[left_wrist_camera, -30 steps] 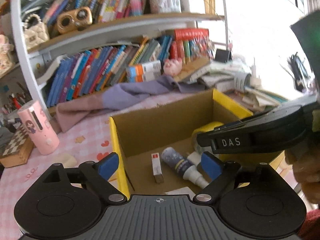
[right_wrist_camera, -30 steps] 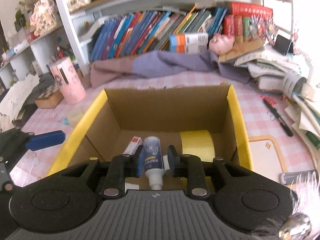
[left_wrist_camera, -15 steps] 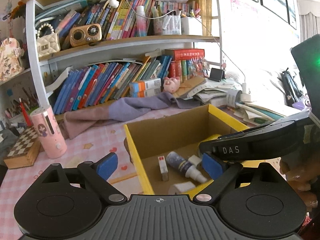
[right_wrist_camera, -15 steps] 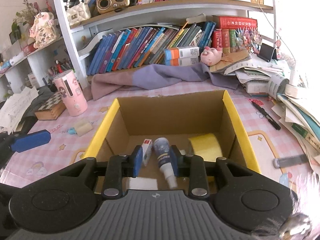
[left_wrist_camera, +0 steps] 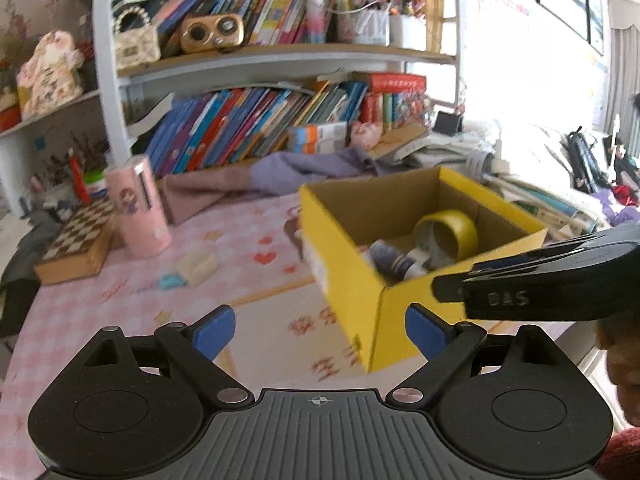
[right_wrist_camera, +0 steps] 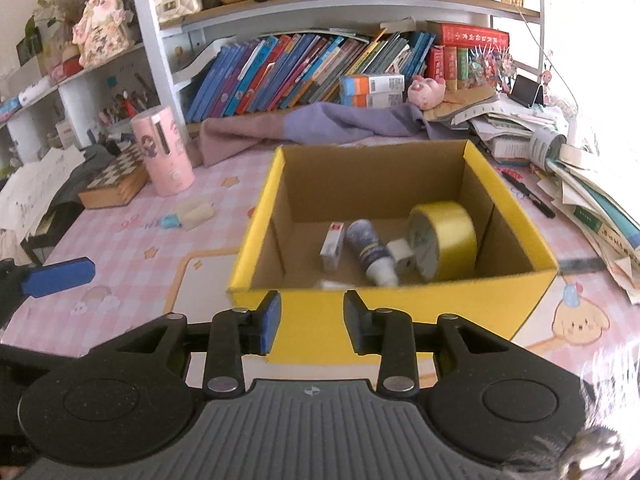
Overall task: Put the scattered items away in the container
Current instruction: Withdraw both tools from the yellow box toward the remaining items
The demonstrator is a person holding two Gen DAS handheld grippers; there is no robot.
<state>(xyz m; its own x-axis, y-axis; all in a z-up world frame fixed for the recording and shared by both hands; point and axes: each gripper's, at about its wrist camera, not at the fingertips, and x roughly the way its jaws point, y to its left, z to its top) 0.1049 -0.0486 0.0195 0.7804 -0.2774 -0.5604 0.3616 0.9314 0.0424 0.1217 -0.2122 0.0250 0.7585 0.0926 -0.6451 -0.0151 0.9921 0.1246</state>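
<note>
The yellow cardboard box (right_wrist_camera: 440, 312) stands on the pink desk, just beyond my right gripper (right_wrist_camera: 312, 320). That gripper's jaws are opening, with nothing between them. In the box lie a blue-and-white bottle (right_wrist_camera: 370, 252), a small white-and-red carton (right_wrist_camera: 332, 246), a yellow tape roll (right_wrist_camera: 444, 240) and a small white piece (right_wrist_camera: 400, 254). My left gripper (left_wrist_camera: 319, 334) is open and holds nothing. It hovers over the desk, left of the box (left_wrist_camera: 352, 280). A cream lump (left_wrist_camera: 198, 266) and a small light-blue item (left_wrist_camera: 170, 280) lie loose on the desk.
A pink cylinder (right_wrist_camera: 162, 156) and a chessboard case (right_wrist_camera: 116, 184) stand at the left. Purple cloth (right_wrist_camera: 320, 124) lies below the bookshelf behind the box. Piled papers (right_wrist_camera: 592, 208) and a pen (right_wrist_camera: 528, 196) crowd the right side.
Both grippers have drawn back from the box. The bottle that sat between the right pads now lies loose inside, and those pads stand wider apart.
</note>
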